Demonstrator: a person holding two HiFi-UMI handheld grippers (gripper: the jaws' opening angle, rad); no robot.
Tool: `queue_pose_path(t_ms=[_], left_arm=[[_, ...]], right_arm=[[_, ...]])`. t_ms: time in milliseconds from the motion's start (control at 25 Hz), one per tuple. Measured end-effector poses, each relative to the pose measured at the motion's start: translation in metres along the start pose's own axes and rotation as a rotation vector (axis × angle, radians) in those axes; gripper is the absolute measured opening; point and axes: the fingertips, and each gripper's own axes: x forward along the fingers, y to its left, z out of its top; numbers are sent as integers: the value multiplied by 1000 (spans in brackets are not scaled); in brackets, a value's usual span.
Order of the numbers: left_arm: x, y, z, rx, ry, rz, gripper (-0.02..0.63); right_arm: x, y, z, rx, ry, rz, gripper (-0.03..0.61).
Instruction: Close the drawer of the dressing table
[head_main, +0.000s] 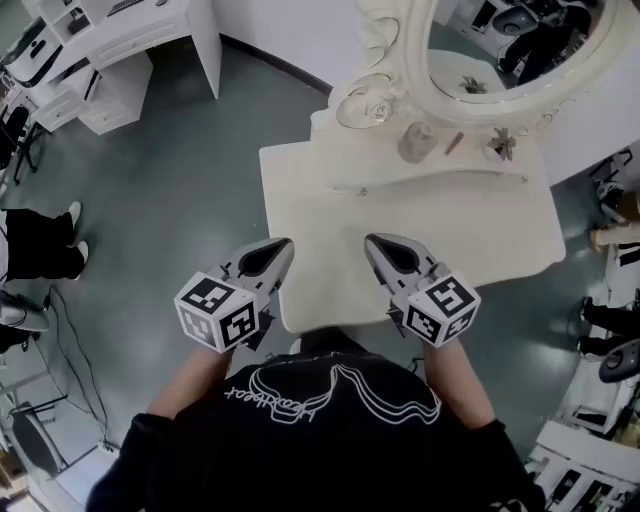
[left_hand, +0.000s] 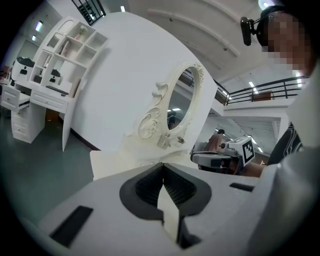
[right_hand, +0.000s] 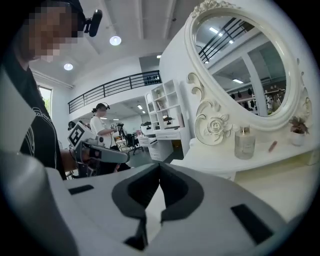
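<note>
The cream dressing table with its oval mirror stands in front of me. From above I see only its top; the drawer front is hidden under it. My left gripper hangs over the table's near left edge, shut with nothing in it; its tips meet. My right gripper is beside it over the near edge, also shut and empty, its tips touching. Each gripper shows in the other's view: the right gripper and the left gripper.
A glass bottle, a small stick and a little plant stand on the raised shelf under the mirror. A white desk with shelves is at the far left. A person's legs are at the left, and more feet at the right.
</note>
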Motion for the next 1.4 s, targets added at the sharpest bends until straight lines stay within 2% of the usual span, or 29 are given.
queue_pose_path(t_ms=[240, 480, 800, 1400], left_arm=[[-19, -37, 9, 50, -29, -65, 3], [-40, -58, 19, 94, -61, -89, 3], [-44, -61, 9, 91, -55, -91, 3], [-42, -63, 5, 81, -44, -103, 3]], right_arm=[[-23, 35, 12, 23, -83, 60, 3], [-35, 65, 20, -7, -122, 123, 3], [-41, 66, 15, 9, -137, 85, 3], [-41, 68, 10, 35, -134, 82, 3]])
